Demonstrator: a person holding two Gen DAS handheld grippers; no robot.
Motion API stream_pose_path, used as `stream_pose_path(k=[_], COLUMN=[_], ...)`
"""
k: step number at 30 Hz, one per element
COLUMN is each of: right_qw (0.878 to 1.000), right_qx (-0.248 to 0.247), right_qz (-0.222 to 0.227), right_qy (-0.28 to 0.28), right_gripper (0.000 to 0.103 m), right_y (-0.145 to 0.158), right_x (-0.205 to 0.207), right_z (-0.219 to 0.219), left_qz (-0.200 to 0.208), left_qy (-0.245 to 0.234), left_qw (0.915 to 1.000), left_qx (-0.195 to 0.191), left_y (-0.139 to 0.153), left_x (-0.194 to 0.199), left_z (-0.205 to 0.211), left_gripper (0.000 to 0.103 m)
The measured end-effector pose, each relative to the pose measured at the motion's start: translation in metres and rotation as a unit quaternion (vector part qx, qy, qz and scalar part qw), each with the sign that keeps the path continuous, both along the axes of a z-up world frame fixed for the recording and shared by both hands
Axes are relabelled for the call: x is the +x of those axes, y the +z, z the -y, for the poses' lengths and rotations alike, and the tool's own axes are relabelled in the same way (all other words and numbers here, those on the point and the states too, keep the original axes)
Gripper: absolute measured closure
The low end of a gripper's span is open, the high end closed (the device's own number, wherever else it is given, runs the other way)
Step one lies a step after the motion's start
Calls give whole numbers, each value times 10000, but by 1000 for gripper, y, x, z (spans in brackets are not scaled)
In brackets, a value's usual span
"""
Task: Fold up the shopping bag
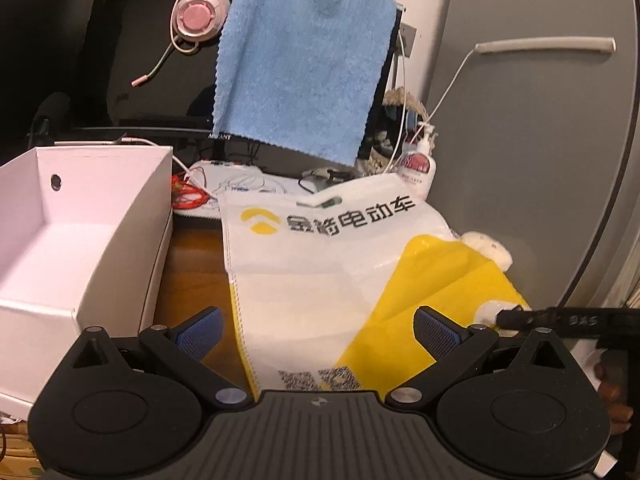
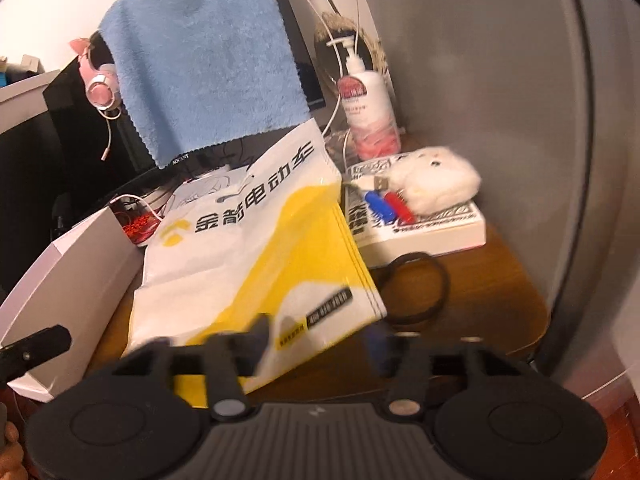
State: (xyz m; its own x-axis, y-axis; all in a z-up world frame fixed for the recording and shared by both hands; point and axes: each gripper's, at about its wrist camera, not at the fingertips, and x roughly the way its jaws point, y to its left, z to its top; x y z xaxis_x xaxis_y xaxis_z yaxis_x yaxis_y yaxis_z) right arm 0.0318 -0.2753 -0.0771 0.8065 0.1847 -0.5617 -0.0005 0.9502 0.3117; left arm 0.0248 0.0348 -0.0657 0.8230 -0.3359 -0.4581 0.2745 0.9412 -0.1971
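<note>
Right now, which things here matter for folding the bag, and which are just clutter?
For the job: shopping bag, left gripper, right gripper.

Lying about: white box, blue towel, pink headphones, lotion bottle, book, plush toy.

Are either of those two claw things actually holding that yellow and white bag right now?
No. The left gripper is wide open above the shopping bag. The right gripper is blurred but open too, fingers astride the bag's near corner, not pinching it.
</note>
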Motion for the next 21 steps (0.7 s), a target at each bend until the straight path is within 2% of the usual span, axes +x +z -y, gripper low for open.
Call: stream_pose_path(k=[3,7,9,10,11,21], right_qw=[9997,9955,9928,9917,9915,9966], right_qx=[-204,-673,-868,-976,-1036,-814], right_qz=[105,483,632,668,643,25], right_qy=[-82,-457,-526,-496,-447,-119], right_gripper=[43,44,58,72,76,76], right_y=[5,15,23,25,25,-1], right_x=[-8,-21,-24,-23,-21,11], right_z=[5,10,10,8,6,10], left_qz=[-94,-130,-118,-139,-166,-678], left_qy=[-34,-123,-142,-156,-172,-231], left_qw=[9999,9997,9996,9995,9994,9973], left_qx=[90,183,234,242,247,-136], left_y=[-4,-6,-8,-9,-10,-23], left_x=[0,-3,-4,-4,-3,15], left_z=[0,3,4,5,5,3], left_gripper=[1,1,1,1,1,2])
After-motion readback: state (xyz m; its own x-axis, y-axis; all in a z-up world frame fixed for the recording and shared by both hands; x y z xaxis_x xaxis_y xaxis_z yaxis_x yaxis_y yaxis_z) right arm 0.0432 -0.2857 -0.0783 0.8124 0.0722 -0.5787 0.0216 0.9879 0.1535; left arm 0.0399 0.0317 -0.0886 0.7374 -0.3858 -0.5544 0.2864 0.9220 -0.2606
